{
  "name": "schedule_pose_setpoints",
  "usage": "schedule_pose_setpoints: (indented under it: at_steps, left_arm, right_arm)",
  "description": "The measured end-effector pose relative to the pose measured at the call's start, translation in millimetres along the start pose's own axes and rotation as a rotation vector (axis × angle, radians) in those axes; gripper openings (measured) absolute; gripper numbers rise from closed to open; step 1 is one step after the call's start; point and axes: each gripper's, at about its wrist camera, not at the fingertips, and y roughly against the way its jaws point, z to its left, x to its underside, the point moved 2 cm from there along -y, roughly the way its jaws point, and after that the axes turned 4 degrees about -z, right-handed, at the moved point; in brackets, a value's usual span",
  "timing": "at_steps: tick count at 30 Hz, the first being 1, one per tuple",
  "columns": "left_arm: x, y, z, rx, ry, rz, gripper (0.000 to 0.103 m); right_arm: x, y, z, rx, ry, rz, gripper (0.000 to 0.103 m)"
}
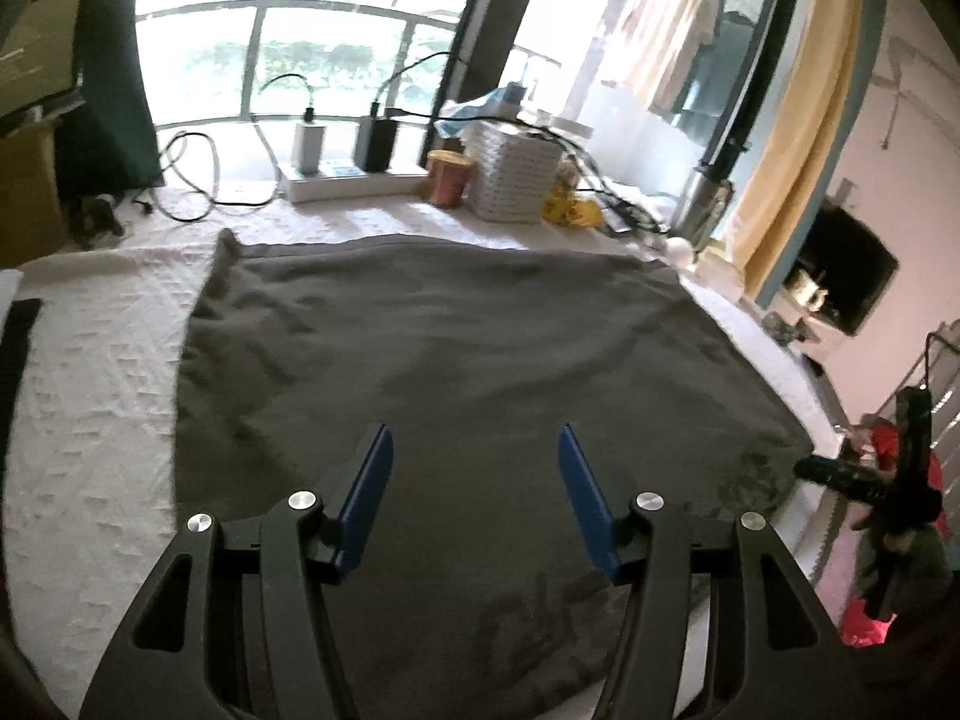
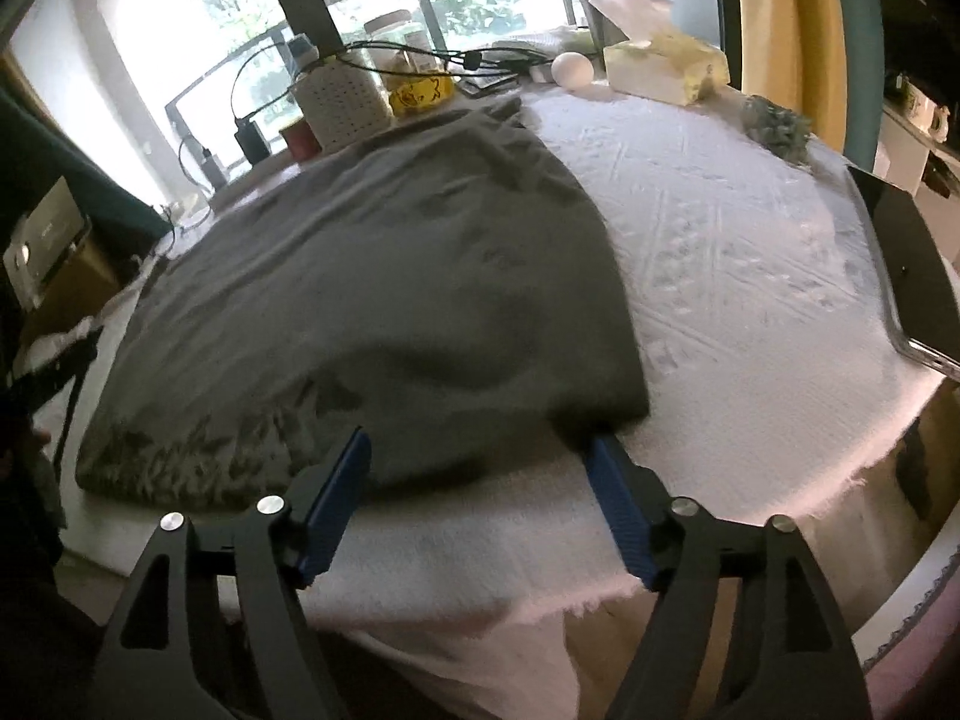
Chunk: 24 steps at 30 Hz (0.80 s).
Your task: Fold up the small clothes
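Left wrist view: a soft grey garment (image 1: 456, 360) lies spread flat, faintly wrinkled, on the table's (image 1: 90, 420) white embossed cloth. Above it the left gripper (image 1: 474, 450) hovers, ribbed blue fingers (image 1: 366, 492) spread, grasping nothing. At its near corner the right gripper (image 2: 480, 456) hangs equally released.

The left gripper (image 1: 475, 462) hovers wide open over a grey garment (image 1: 468, 372) spread flat on the white-clothed counter (image 1: 96, 372), a white basket (image 1: 519, 177) beyond.
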Motion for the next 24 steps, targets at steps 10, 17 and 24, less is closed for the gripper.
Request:
schedule_pose_setpoints:
  at_steps: [10,17,24]
  left_arm:
    - [-6,4,18,-0.053,0.041,0.006,0.061]
    - [-9,-2,32,-0.104,0.062,0.017,0.061]
    - [-18,-21,36,-0.122,0.048,0.053,0.061]
  right_arm:
    - [-36,-35,12,-0.058,-0.037,-0.014,0.079]
    - [-55,-56,22,-0.056,-0.037,-0.029,0.079]
    - [-66,-70,29,-0.033,-0.025,-0.054,0.079]
